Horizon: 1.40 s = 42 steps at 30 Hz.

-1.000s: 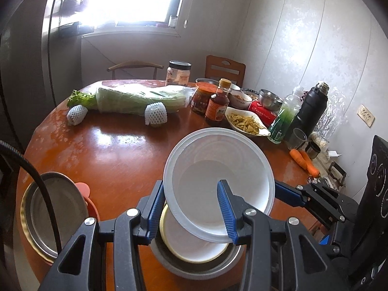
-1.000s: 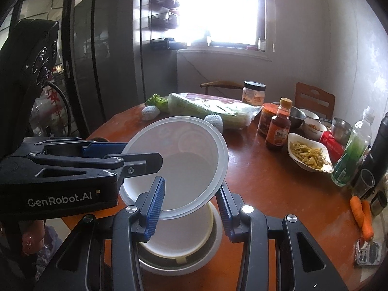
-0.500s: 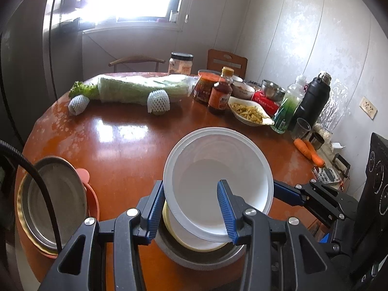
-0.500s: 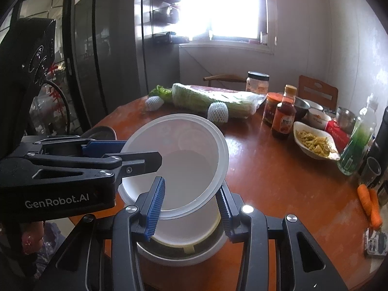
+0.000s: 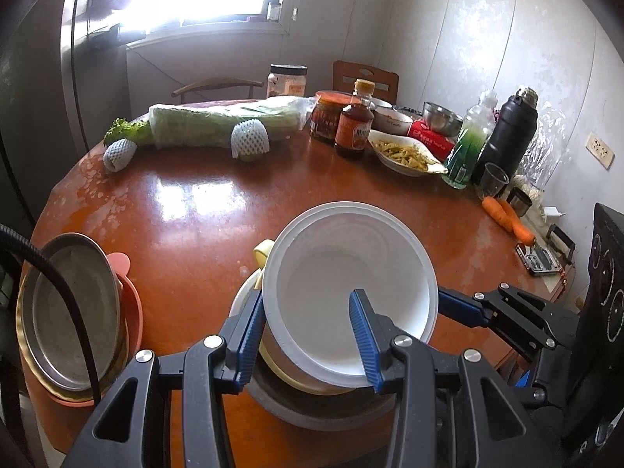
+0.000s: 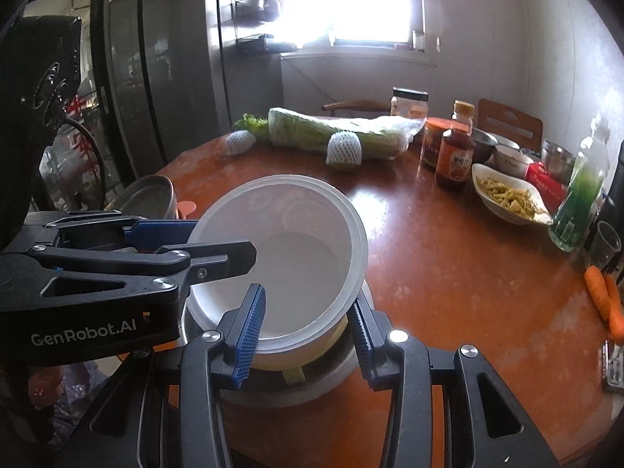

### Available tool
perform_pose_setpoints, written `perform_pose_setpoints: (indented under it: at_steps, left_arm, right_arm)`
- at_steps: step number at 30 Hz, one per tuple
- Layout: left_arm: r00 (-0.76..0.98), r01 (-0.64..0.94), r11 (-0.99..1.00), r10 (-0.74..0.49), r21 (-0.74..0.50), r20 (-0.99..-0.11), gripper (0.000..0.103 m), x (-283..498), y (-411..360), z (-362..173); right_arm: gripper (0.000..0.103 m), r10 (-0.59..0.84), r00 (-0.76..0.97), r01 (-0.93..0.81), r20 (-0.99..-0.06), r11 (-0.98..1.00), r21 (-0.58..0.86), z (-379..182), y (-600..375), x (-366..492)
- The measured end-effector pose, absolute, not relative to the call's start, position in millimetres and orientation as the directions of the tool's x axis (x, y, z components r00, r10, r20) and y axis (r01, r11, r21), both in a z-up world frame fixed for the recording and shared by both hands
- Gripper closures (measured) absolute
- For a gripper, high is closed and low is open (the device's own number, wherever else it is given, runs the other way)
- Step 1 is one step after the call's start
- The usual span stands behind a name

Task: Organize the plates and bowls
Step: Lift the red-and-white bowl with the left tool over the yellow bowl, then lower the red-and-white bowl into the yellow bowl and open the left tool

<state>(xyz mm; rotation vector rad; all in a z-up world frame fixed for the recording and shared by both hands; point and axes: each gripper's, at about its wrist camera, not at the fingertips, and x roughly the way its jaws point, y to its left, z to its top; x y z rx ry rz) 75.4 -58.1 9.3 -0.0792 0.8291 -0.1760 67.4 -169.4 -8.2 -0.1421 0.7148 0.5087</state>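
On the near edge of the round wooden desk (image 5: 202, 210), a white bowl (image 5: 347, 284) is held tilted over a stack of dishes by 2 pairs of tongs, each clamped on its rim from an opposite side. The left tongs (image 5: 308, 335) pinch the near rim with 1 blue pad inside the bowl and the other outside it; the right tongs (image 6: 306, 335) grip the rim on the other side in the same way, narrow, with the bowl wall between the pads. Under the white bowl sits a cream-yellow bowl (image 5: 273, 366), itself nested in a grey metal bowl (image 5: 312, 413) that rests on the desk. Whether the white bowl touches the cream one I cannot tell. Near the desk's left edge lies a metal plate (image 5: 70, 312) on an orange plate (image 5: 130, 312). Farther back lie a wrapped cabbage (image 5: 222, 124), a sauce bottle (image 5: 355, 124), a dish of food (image 5: 405, 154) and 2 carrots (image 5: 507, 218).
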Motion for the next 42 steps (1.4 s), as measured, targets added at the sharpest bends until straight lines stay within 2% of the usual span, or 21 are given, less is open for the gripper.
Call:
perform_pose_setpoints:
  at_steps: [42]
  left_arm:
    - [0.653, 0.127, 0.985, -0.173, -0.119, -0.737, 0.059, 75, -56, -4]
  right_arm:
    - [0.058, 0.363, 0.615, -0.488, -0.7, 0.872, 0.023, -31, -164, 72]
